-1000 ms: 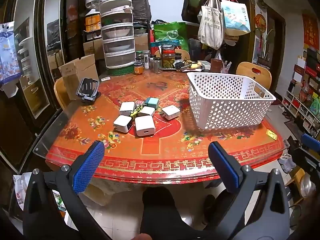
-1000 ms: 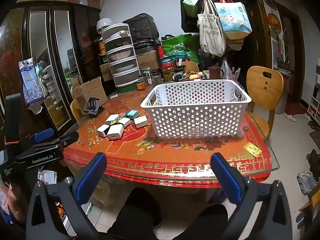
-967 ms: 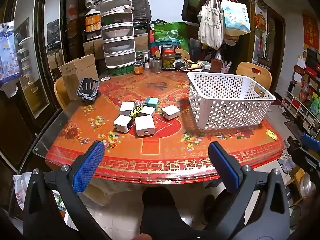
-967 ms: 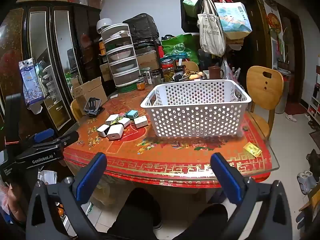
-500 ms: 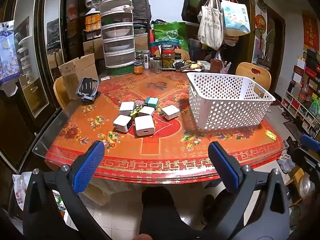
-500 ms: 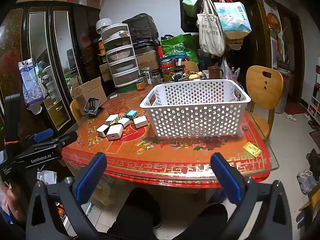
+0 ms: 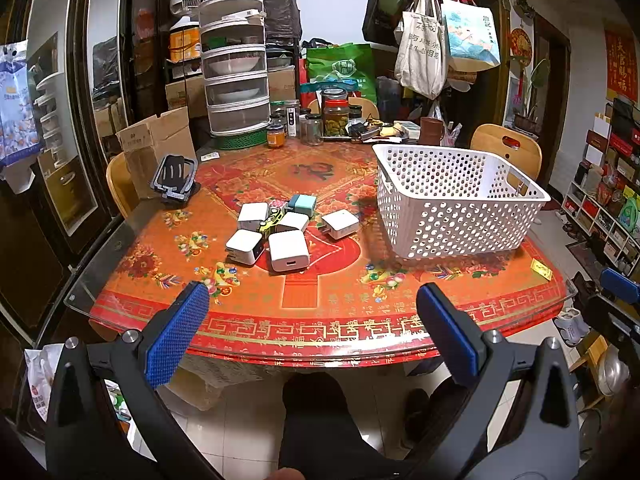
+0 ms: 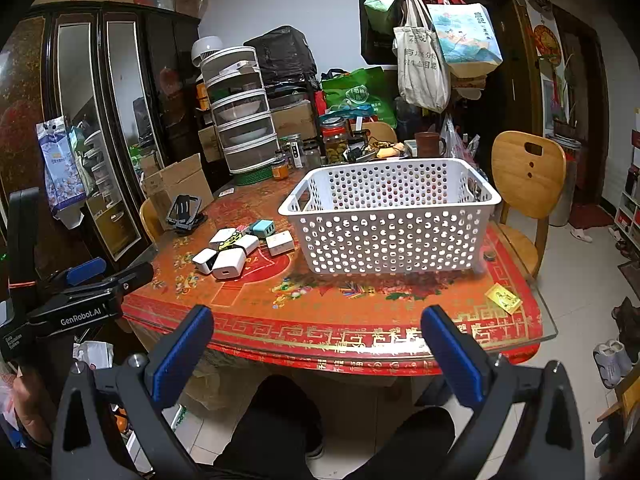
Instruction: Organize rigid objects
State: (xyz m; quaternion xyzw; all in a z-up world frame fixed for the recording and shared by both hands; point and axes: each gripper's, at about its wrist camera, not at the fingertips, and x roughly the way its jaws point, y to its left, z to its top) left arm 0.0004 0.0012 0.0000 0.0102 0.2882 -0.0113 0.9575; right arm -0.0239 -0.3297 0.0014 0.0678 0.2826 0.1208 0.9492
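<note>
Several white charger cubes (image 7: 288, 250) and one teal cube (image 7: 302, 203) lie in a cluster on the red patterned table (image 7: 320, 304), with a small yellow-green item among them. The cluster also shows in the right wrist view (image 8: 229, 263). A white perforated basket (image 7: 456, 208) stands empty to their right; it also shows in the right wrist view (image 8: 388, 216). My left gripper (image 7: 312, 332) is open and empty, short of the table's near edge. My right gripper (image 8: 318, 354) is open and empty, also in front of the table edge.
A black phone stand (image 7: 175, 179) and a cardboard box (image 7: 156, 140) are at the table's left. Jars (image 7: 335, 118) and a tiered food cover (image 7: 234, 72) crowd the back. A wooden chair (image 8: 528, 176) stands right of the table. A yellow card (image 8: 503, 298) lies near the front right corner.
Both grippers have drifted very slightly; the view barely shifts. Nothing on the table has moved.
</note>
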